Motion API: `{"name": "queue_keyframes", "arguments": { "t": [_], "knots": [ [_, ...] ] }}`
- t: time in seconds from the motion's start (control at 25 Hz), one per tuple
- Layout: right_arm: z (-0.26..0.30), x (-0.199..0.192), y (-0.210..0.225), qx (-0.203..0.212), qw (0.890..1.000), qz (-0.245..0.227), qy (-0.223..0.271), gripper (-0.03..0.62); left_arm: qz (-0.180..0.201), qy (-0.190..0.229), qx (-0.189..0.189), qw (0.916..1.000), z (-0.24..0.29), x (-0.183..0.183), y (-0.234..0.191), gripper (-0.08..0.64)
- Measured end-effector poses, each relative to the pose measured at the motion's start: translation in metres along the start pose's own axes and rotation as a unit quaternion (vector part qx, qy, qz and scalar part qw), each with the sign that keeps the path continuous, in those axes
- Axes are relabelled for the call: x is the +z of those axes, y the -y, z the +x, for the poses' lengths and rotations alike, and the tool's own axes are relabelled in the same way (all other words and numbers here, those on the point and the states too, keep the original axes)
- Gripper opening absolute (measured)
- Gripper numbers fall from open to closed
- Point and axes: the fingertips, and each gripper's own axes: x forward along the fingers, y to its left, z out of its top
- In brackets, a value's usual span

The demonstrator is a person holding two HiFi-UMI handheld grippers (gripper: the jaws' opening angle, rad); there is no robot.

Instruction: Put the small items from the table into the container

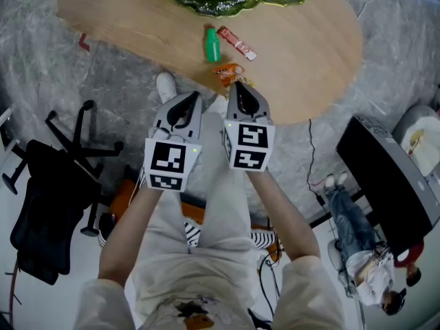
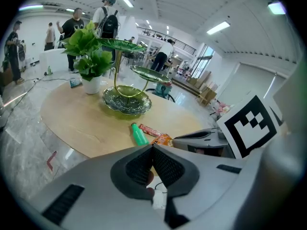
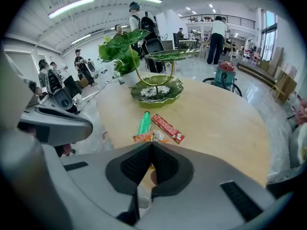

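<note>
Left forearm (image 1: 128, 231): reaching forward and down from the person's body, bare below a pale sleeve, running up to the marker cube.
Left hand-held gripper (image 1: 192, 100) (image 2: 152, 147): pointing steeply down and forward, hanging over the grey floor just short of the counter's near edge. Its jaws are pressing together at the tips and gripping nothing (only floor and a white shoe are showing behind them).
Container (image 1: 218, 0) (image 2: 126, 101) (image 3: 157, 91): a tiered green leaf-shaped dish sitting at the far side of the counter, well apart from both grippers. No small item is showing in its bowls.
Green bottle (image 1: 212, 45) (image 2: 139, 134) (image 3: 144, 122): lying on its side on the counter, between the container and the grippers.
Orange snack packet (image 1: 227, 71) (image 2: 162, 139) (image 3: 150, 137): sitting nearest the counter's front, its near edge meeting the tips of the right jaws.
Red packet (image 1: 236, 42) (image 3: 168, 128): lying flat and slanted, just beside the bottle on its right.
Right hand-held gripper (image 1: 238, 86) (image 3: 152, 144): reaching a little farther forward than the left one, over the counter and tilting steeply down. Its jaws are closing tight on the packet's near edge.
Right forearm (image 1: 282, 212): stretching forward alongside the left one, the two marker cubes sitting close together.
Counter (image 1: 302, 60): a rounded wooden top, carrying the container and all three small items.
</note>
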Motion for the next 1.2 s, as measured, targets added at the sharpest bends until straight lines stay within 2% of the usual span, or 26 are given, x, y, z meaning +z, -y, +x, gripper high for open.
{"name": "queue_keyframes", "arguments": {
  "t": [0.56, 1.2],
  "knots": [
    [-0.034, 0.029, -0.014, 0.005, 1.000, -0.011, 0.028, 0.006, 0.006, 0.020, -0.011, 0.9997, -0.026, 0.023, 0.007, -0.005],
    [-0.075, 0.073, -0.038, 0.006, 0.998, -0.009, 0.064, 0.006, 0.016, 0.041, -0.006, 0.9990, -0.072, 0.063, 0.007, -0.005]
  ]
}}
